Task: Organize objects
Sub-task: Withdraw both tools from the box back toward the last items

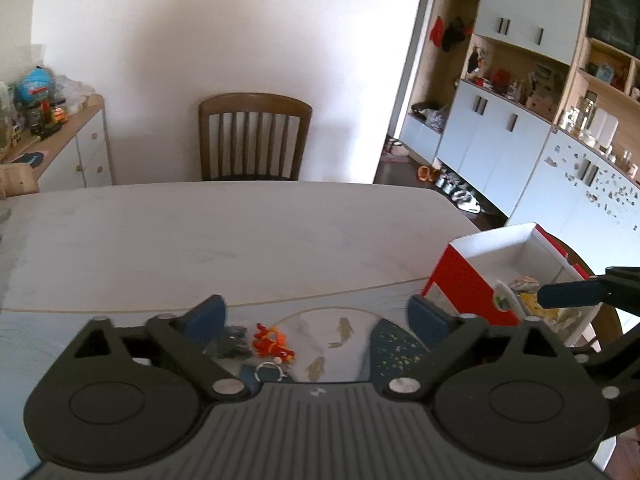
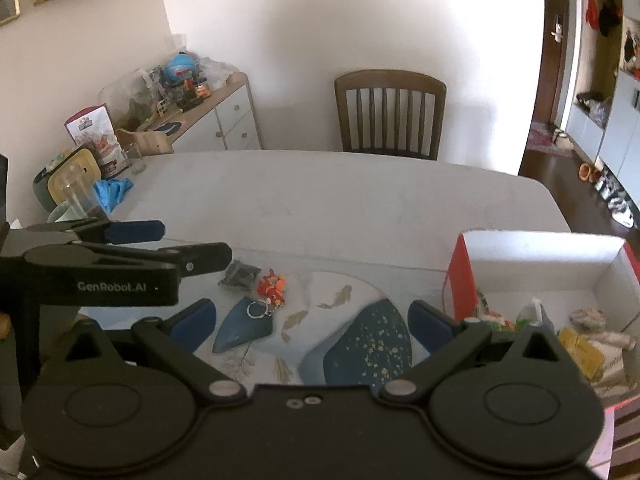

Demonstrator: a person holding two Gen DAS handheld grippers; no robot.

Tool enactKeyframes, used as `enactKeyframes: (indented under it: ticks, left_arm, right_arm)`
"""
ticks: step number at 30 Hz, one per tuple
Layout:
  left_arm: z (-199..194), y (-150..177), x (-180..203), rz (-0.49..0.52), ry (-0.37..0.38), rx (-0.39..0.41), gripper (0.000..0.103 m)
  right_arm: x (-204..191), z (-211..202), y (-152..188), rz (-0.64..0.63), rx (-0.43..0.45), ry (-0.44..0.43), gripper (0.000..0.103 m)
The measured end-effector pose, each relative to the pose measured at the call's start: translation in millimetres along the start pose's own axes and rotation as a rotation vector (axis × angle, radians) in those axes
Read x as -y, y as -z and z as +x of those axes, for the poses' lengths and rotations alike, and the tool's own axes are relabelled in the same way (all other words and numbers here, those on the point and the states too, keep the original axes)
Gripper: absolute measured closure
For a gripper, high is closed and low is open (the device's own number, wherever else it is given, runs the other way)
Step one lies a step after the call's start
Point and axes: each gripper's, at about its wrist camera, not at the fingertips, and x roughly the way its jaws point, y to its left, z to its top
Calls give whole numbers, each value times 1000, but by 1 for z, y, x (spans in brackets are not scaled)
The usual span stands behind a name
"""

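Note:
An orange-red toy keychain with a metal ring lies on the blue patterned mat, next to a dark crumpled packet. My left gripper is open and empty, just above and behind them. In the right wrist view the keychain, the ring and the packet lie left of centre on the mat. My right gripper is open and empty above the mat. A red and white box at the right holds several small items.
The white table stretches ahead with a wooden chair behind it. Glasses, a blue cloth and containers crowd the table's far left. A cluttered sideboard stands at the left wall, cabinets at the right.

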Motion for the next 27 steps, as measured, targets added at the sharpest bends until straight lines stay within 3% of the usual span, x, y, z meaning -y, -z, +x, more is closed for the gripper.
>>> enactKeyframes:
  ticks: [18, 27]
  left_arm:
    - [-18, -17, -19, -8, -133, 59, 0]
    - [-2, -18, -45, -48, -149, 36, 0]
  right_arm:
    - [-32, 14, -15, -83, 3, -35, 1]
    - [-48, 47, -14, -129, -38, -62, 1]
